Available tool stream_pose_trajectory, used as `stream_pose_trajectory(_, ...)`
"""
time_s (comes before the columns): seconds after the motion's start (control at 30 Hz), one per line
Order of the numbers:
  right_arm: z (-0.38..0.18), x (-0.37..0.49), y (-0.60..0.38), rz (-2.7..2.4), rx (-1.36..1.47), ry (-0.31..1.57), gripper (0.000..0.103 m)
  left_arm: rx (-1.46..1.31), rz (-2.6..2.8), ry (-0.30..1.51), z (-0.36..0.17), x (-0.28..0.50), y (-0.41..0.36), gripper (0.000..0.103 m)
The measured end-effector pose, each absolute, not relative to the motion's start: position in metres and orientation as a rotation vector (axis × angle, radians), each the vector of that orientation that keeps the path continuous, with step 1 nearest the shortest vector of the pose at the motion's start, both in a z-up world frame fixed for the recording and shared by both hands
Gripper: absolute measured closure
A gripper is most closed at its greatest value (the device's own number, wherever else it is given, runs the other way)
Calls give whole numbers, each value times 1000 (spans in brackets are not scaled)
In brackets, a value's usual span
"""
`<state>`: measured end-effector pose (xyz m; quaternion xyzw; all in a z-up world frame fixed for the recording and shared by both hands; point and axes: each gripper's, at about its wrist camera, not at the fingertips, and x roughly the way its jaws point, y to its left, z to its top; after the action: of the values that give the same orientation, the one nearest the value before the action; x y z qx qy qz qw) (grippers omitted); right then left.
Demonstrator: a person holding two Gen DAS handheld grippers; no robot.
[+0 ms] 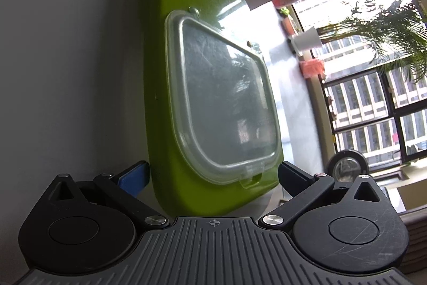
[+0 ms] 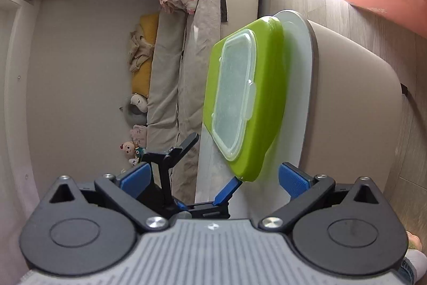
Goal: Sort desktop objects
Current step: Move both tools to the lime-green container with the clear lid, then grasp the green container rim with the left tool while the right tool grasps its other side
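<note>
The left claw (image 1: 213, 175) stands with its jaws spread wide, the near edge of the green tray (image 1: 165, 71) lying between them; one finger sits by the tray's underside against the bench (image 1: 66, 58). A clear plastic lid (image 1: 226, 100) lies on the tray just ahead. The right claw (image 2: 213, 178) is likewise spread and holds nothing, with the tray (image 2: 267, 87) just ahead, near its right finger.

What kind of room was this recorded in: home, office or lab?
Most likely a home living room: a sofa with soft toys along the wall, a potted palm by a high-rise window, and a green tray on a small table.
</note>
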<state>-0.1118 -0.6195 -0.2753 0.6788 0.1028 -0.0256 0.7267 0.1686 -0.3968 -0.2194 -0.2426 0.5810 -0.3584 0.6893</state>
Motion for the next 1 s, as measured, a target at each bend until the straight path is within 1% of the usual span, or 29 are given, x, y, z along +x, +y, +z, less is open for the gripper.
stream_pose_trajectory(0.13, -279, -123, -616, -82, 1458, 206, 0, -710, -840, 1306, -236, 175, -390, 0)
stream_pose_trajectory(0.17, -280, -125, -615, -86, 1448, 200, 0, -731, -842, 1298, -236, 177, -388, 1)
stream_pose_trajectory(0.2, -282, -125, -614, -89, 1440, 196, 0, -725, -840, 1295, -238, 180, -388, 11)
stream_pose_trajectory(0.23, -283, -125, -612, -92, 1429, 195, 0, -705, -833, 1309, -242, 183, -389, 25)
stream_pose_trajectory(0.27, -285, -124, -610, -94, 1415, 197, 0, -688, -824, 1333, -246, 186, -390, 56)
stream_pose_trajectory(0.3, -287, -123, -608, -98, 1408, 201, 0, -704, -822, 1361, -251, 187, -390, 60)
stream_pose_trajectory(0.37, -291, -120, -605, -98, 1422, 189, 0, -787, -830, 1408, -259, 187, -386, 63)
stream_pose_trajectory(0.53, -302, -106, -601, -94, 1505, 141, 0, -858, -844, 1449, -259, 177, -374, 69)
stream_pose_trajectory(0.57, -305, -101, -602, -100, 1524, 142, 0, -851, -858, 1455, -258, 174, -373, 74)
stream_pose_trajectory(0.63, -308, -91, -602, -110, 1556, 148, 0, -805, -902, 1458, -255, 166, -375, 78)
stream_pose_trajectory(0.67, -311, -86, -600, -111, 1568, 156, 3, -782, -921, 1457, -252, 161, -376, 81)
stream_pose_trajectory(0.73, -315, -77, -597, -120, 1592, 168, 11, -764, -930, 1464, -252, 155, -375, 82)
stream_pose_trajectory(0.8, -318, -69, -595, -147, 1612, 170, 26, -765, -931, 1472, -255, 152, -374, 82)
stream_pose_trajectory(0.83, -319, -65, -595, -177, 1620, 167, 30, -779, -930, 1474, -256, 152, -373, 82)
stream_pose_trajectory(0.87, -320, -63, -595, -216, 1627, 162, 39, -787, -926, 1472, -256, 153, -372, 82)
stream_pose_trajectory(0.9, -322, -61, -595, -259, 1637, 164, 45, -785, -919, 1464, -255, 154, -370, 81)
stream_pose_trajectory(0.93, -324, -60, -595, -302, 1647, 165, 54, -777, -913, 1456, -253, 154, -369, 81)
stream_pose_trajectory(0.97, -330, -60, -595, -319, 1660, 153, 72, -758, -907, 1442, -249, 154, -366, 78)
stream_pose_trajectory(1.0, -336, -60, -595, -283, 1674, 121, 75, -730, -900, 1423, -244, 153, -363, 68)
